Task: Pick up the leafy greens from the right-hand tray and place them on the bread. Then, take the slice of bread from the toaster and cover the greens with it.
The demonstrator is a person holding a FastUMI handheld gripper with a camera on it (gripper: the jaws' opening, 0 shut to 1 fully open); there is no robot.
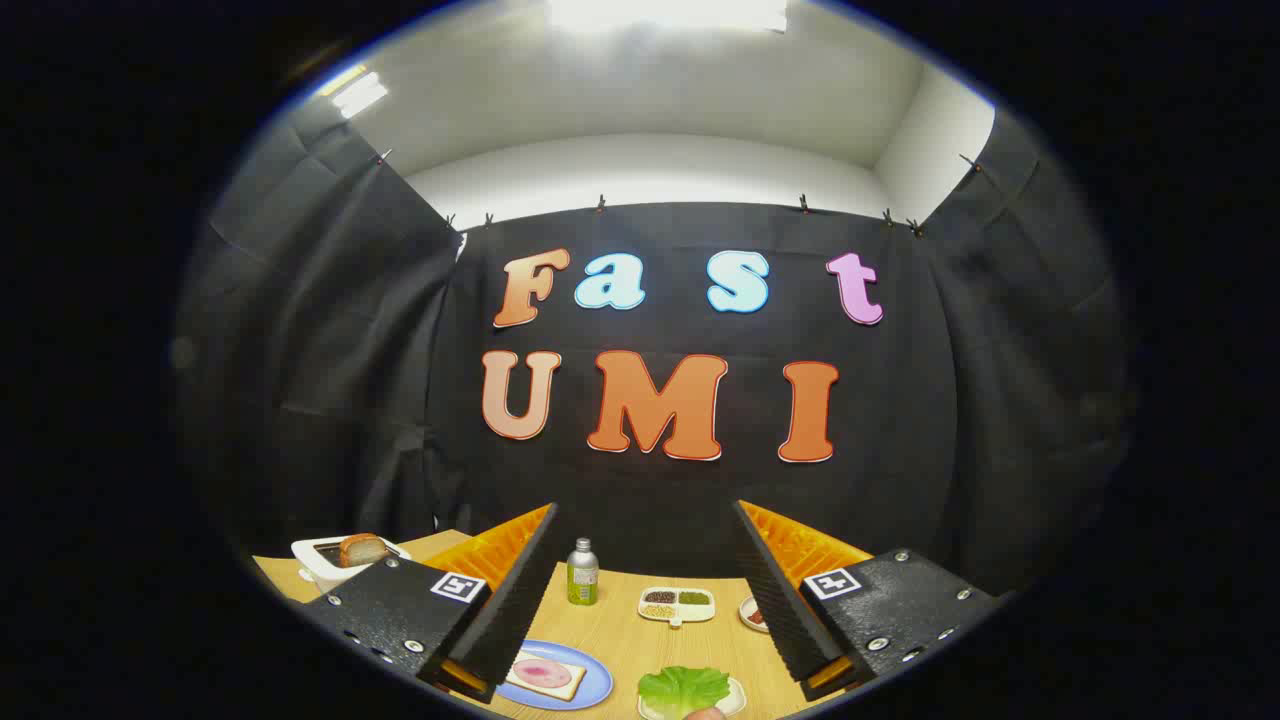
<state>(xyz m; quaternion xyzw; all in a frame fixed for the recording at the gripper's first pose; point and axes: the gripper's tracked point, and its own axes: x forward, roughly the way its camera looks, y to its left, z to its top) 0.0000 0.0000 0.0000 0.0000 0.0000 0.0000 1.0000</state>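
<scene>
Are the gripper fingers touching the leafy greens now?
Apart. In the gripper view the gripper is open, its fingers wide at either side, and the greens lie on their tray below with bare table showing between.

Greens (pixel 684 688) right of bread (pixel 545 675)

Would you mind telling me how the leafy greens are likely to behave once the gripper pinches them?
The leafy greens, ruffled and thin on their small tray, look floppy and light, so they will probably droop. The open gripper would likely crush or tear them if squeezed hard.
</scene>
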